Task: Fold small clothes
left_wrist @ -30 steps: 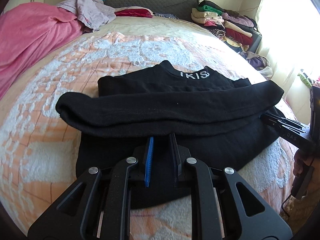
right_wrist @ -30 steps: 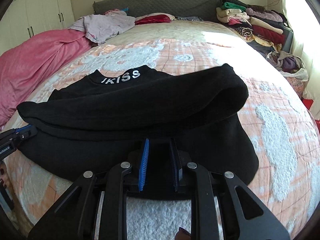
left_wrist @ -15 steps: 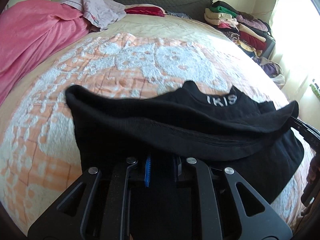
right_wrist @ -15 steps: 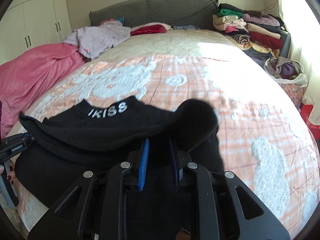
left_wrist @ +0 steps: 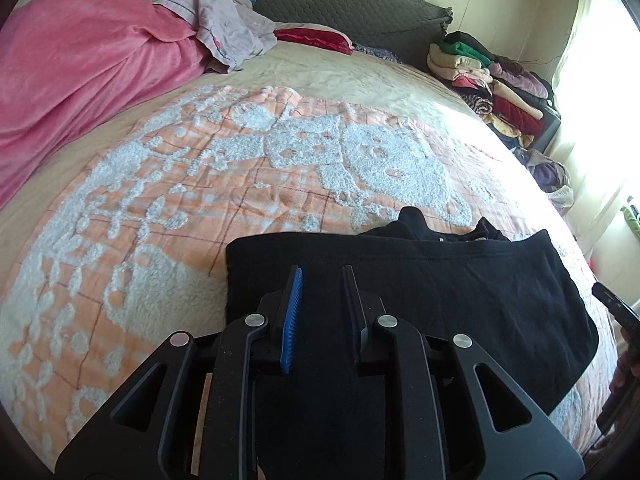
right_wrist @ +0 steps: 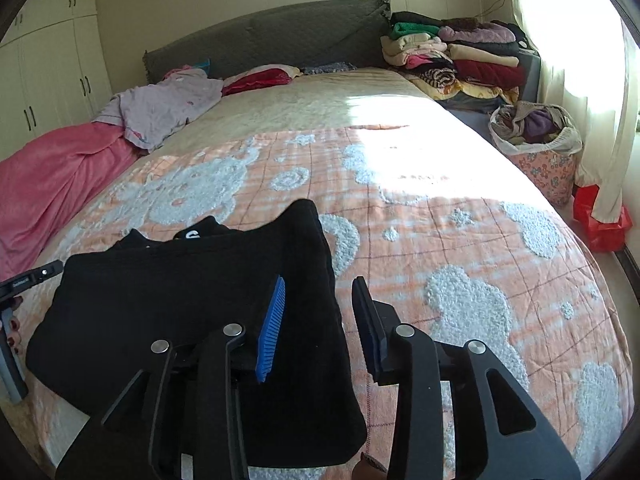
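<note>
hem folded over collar; right tool (right_wrist: pixel 320 284) opening.

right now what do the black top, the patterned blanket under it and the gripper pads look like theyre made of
Black top: soft matte knit, likely cotton jersey or fleece; it drapes limply and shows a stitched hem.
Patterned blanket: plush or chenille-like fabric, with raised fuzzy white tufts on a flat orange checked ground.
Blue pad on the right gripper: probably rubber or moulded plastic, ribbed like a comb; its jaws are opening.
</note>
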`<action>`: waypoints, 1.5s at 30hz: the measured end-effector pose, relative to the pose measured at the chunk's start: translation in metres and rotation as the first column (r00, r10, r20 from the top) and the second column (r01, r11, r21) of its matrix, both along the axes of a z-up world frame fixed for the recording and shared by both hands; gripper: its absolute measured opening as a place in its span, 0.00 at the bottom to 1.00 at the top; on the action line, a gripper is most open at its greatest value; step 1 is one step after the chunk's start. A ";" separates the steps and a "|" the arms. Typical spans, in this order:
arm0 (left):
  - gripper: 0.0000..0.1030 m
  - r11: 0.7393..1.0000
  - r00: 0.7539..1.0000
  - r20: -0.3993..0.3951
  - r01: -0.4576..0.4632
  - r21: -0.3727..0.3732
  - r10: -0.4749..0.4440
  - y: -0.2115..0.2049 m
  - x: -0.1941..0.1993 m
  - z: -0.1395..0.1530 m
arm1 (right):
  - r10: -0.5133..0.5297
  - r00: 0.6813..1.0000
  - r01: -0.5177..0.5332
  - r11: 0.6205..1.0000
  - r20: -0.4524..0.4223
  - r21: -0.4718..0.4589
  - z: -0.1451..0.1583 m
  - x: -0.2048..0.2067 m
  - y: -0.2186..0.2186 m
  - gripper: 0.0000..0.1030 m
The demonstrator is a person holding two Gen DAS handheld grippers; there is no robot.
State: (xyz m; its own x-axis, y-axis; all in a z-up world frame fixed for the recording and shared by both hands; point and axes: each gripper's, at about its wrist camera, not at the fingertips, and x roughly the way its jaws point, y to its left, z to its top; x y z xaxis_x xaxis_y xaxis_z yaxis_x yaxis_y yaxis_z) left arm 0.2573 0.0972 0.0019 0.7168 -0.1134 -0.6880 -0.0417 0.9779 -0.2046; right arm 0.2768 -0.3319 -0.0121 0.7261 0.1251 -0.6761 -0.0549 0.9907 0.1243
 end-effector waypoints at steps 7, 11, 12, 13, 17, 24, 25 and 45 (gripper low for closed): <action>0.30 0.999 0.999 0.000 -0.046 -0.028 0.046 0.023 -0.042 -0.012 | 0.018 0.999 -0.016 0.999 -0.050 0.045 -0.031 0.003 -0.004 0.49; 0.33 0.995 0.998 -0.048 -0.054 -0.080 0.050 0.028 -0.056 -0.029 | 0.035 0.997 -0.029 0.995 -0.068 0.099 -0.039 0.002 -0.009 0.49; 0.35 0.994 0.997 -0.056 -0.056 -0.092 0.051 0.029 -0.058 -0.032 | 0.037 0.997 -0.029 0.993 -0.069 0.116 -0.040 0.001 -0.011 0.49; 0.37 0.991 0.996 -0.065 -0.062 -0.115 0.055 0.031 -0.061 -0.036 | 0.040 0.997 -0.031 0.991 -0.068 0.128 -0.039 0.000 -0.013 0.49; 0.39 0.983 0.994 -0.081 -0.089 -0.159 0.076 0.035 -0.067 -0.042 | 0.047 0.997 -0.036 0.986 -0.066 0.164 -0.040 -0.003 -0.019 0.49; 0.39 0.970 0.994 -0.084 -0.088 -0.227 0.070 0.032 -0.081 -0.043 | 0.052 0.997 -0.038 0.974 -0.057 0.222 -0.042 -0.009 -0.026 0.49; 0.37 0.967 0.994 -0.086 -0.091 -0.237 0.072 0.032 -0.082 -0.043 | 0.056 0.997 -0.042 0.974 -0.055 0.223 -0.041 -0.010 -0.026 0.46; 0.08 0.996 0.996 -0.090 -0.036 -0.082 0.028 0.009 -0.091 -0.036 | 0.025 0.996 -0.016 0.995 -0.082 0.103 -0.047 -0.030 -0.020 0.08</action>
State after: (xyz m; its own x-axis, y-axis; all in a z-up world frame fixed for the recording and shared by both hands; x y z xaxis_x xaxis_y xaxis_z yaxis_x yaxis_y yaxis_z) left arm 0.1660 0.1061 -0.0344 0.6579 -0.1512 -0.7378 -0.0940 0.9555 -0.2797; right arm 0.2466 -0.3516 -0.0594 0.6646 0.2108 -0.7168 -0.0603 0.9714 0.2297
